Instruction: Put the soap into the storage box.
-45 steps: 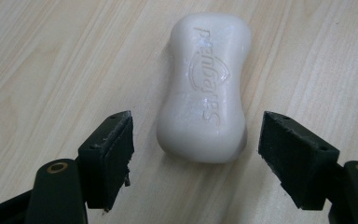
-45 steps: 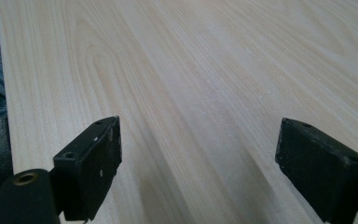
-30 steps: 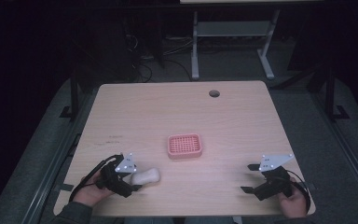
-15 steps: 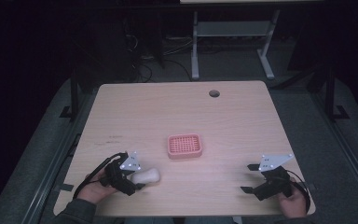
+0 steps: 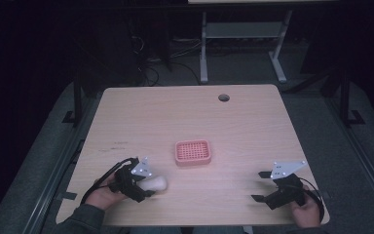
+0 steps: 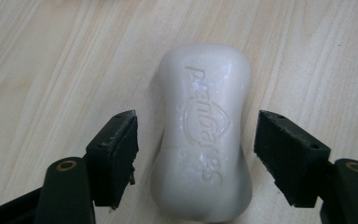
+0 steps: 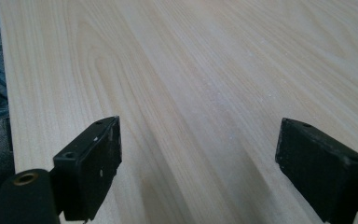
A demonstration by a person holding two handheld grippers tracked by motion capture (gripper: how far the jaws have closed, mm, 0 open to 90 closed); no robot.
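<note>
A white bar of soap (image 5: 158, 183) with raised lettering lies flat on the wooden table (image 5: 185, 112) near the front left. My left gripper (image 5: 148, 187) points right and straddles it. In the left gripper view the soap (image 6: 203, 135) lies between the two pads (image 6: 119, 154), with a small gap on each side. The jaws have just been closing around it, and the left gripper (image 6: 196, 140) is open. A pink slotted soap dish (image 5: 193, 152) sits mid-table, just behind and right of the soap. My right gripper (image 5: 257, 185) rests open at the front right, with bare wood between its fingers (image 7: 98, 163).
A round cable hole (image 5: 223, 97) sits near the table's far edge. Beyond the table stand a metal frame (image 5: 238, 34) and cables on a dark floor. A dark sleeve (image 5: 85, 219) comes in at the front left edge.
The left gripper has slid a little to the right along the soap, and its jaws stand narrower around it. The right gripper has not moved.
</note>
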